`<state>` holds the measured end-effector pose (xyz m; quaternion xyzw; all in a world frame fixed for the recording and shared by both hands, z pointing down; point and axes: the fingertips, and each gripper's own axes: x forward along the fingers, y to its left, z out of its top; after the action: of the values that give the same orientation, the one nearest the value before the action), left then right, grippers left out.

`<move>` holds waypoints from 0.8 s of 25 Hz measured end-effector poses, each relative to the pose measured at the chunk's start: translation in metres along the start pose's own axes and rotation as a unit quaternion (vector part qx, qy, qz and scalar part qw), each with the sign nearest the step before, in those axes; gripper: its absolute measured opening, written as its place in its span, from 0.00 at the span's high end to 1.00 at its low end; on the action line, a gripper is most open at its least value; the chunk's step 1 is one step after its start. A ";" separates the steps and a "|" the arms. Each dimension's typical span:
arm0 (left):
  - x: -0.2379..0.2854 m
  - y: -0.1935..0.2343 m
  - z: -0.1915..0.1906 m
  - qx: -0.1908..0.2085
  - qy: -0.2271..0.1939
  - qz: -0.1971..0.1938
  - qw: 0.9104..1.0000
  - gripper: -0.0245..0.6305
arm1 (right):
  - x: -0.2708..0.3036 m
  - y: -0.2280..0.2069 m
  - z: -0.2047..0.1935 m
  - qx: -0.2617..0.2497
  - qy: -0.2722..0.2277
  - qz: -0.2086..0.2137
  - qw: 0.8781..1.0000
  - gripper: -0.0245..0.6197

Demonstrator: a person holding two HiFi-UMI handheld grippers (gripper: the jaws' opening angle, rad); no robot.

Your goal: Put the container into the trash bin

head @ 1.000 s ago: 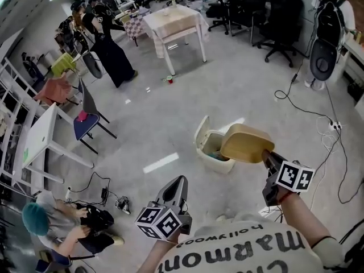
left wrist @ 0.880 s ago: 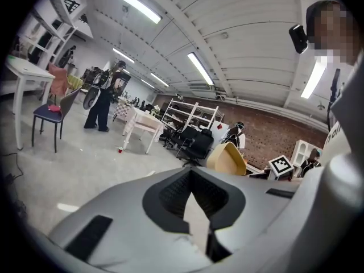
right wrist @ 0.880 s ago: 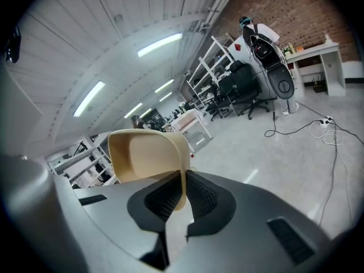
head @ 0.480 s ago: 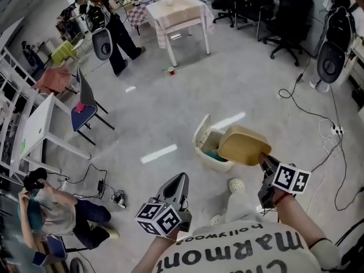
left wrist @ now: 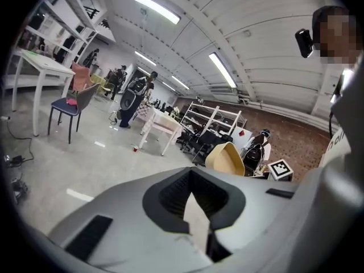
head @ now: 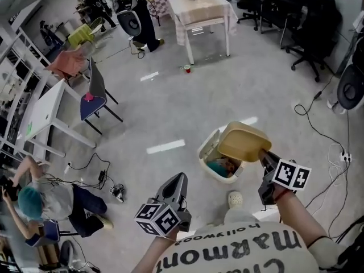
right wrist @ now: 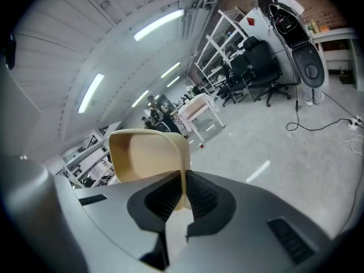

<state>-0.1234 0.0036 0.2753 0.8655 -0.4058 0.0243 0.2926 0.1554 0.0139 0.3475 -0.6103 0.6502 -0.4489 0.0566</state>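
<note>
A tan rectangular container hangs tilted over the open cream trash bin, whose lid stands up at the left. My right gripper is shut on the container's rim; in the right gripper view the rim sits pinched between the two dark pads. The bin holds some rubbish, partly hidden by the container. My left gripper is lower left of the bin, held up with its jaws closed together and nothing in them. The container also shows in the left gripper view.
A white table stands far back with a red cup on the floor near it. A chair and white desk are at the left. Cables trail on the floor at the right. A person crouches at the lower left.
The view has shifted so the bin and container sit closer below me. The container stays in my right gripper, over the bin's opening. The crouching person at the left has moved.
</note>
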 end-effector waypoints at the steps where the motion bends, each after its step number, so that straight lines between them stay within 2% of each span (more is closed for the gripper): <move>1: 0.009 0.001 0.002 -0.002 -0.002 0.004 1.000 0.98 | 0.008 -0.003 0.007 -0.002 0.004 0.002 1.000 0.93; 6: 0.055 0.003 0.014 -0.016 -0.016 0.012 1.000 0.98 | 0.040 -0.016 0.036 -0.015 0.025 0.008 1.000 0.93; 10: 0.084 -0.002 0.019 -0.013 -0.020 0.006 1.000 0.98 | 0.063 -0.016 0.048 -0.029 0.043 0.023 0.998 0.93; 16: 0.114 -0.002 0.014 -0.007 -0.015 0.015 1.000 0.98 | 0.088 -0.021 0.042 -0.041 0.079 0.044 0.995 0.93; 20: 0.115 0.018 0.008 0.009 -0.010 0.045 0.999 0.98 | 0.114 -0.026 0.018 -0.032 0.112 0.046 0.992 0.93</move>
<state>-0.0607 -0.0884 0.3099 0.8492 -0.4469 0.0326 0.2796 0.1581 -0.0883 0.4082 -0.5272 0.6940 -0.4901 -0.0152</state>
